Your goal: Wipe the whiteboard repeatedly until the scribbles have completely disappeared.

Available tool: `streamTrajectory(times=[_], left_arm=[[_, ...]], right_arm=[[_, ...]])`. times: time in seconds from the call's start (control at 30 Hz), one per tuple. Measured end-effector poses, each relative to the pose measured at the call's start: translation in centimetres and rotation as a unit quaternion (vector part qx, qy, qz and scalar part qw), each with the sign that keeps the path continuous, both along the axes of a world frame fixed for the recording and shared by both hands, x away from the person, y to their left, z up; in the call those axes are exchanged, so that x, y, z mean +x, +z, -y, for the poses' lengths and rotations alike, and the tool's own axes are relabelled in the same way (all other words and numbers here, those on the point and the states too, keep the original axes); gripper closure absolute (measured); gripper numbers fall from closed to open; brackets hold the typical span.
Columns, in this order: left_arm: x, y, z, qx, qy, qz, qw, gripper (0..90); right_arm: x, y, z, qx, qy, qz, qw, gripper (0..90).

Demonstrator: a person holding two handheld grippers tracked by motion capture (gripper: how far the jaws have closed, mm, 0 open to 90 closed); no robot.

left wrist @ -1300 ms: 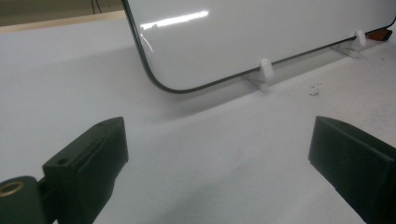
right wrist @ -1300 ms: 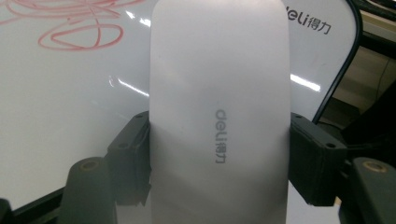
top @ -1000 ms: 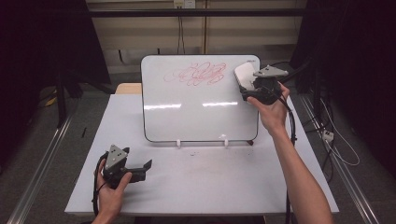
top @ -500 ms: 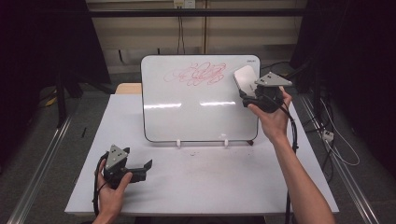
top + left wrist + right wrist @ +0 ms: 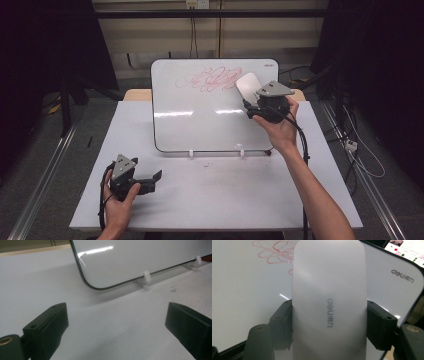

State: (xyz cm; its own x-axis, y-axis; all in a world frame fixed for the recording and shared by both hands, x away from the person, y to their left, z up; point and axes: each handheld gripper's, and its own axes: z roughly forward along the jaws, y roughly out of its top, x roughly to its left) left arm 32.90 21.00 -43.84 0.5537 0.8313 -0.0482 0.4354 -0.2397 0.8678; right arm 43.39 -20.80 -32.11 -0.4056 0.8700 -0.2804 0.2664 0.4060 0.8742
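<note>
On the white table (image 5: 215, 200) we count one whiteboard (image 5: 200, 120) propped on two small white feet (image 5: 146, 280), one patch of red scribble (image 5: 212, 80) near its top edge, one white eraser (image 5: 329, 300), and two grippers. Our right gripper (image 5: 252, 102) has its jaws clamped on the eraser's sides, holding it at the board's upper right, beside the scribble. Our left gripper (image 5: 156, 179) sits low over the table's near left, jaws wide apart, gripping nothing.
</note>
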Motion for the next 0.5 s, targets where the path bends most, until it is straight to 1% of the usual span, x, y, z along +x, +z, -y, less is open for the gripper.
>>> streamTrajectory(times=[0.03, 0.1, 0.2, 0.3, 0.37, 0.5], left_arm=[[0.0, 0.0, 0.0, 0.000, -0.002, 0.002, 1.0000, 4.6], [-0.1, 0.0, 0.1, 0.002, -0.002, 0.001, 1.0000, 4.6], [-0.1, 0.1, 0.1, 0.000, -0.002, 0.002, 1.0000, 4.6], [0.0, 0.0, 0.1, -0.001, -0.002, 0.001, 1.0000, 4.7], [0.0, 0.0, 0.2, -0.001, -0.004, 0.001, 1.0000, 4.7], [0.0, 0.1, 0.2, 0.003, -0.005, 0.004, 1.0000, 4.7]], right_arm=[[0.0, 0.2, -0.6, -0.004, 0.003, 0.005, 1.0000, 31.5], [0.1, 0.2, -0.9, -0.004, 0.006, 0.005, 1.0000, 31.5], [0.3, 0.4, -1.8, -0.013, 0.012, 0.010, 0.9998, 31.6], [0.4, 0.5, -2.7, -0.027, 0.016, 0.016, 0.9994, 31.5], [0.5, 0.6, -3.2, -0.024, 0.020, 0.016, 0.9994, 31.5], [0.6, 0.7, -4.0, -0.041, 0.019, 0.022, 0.9987, 31.6]])
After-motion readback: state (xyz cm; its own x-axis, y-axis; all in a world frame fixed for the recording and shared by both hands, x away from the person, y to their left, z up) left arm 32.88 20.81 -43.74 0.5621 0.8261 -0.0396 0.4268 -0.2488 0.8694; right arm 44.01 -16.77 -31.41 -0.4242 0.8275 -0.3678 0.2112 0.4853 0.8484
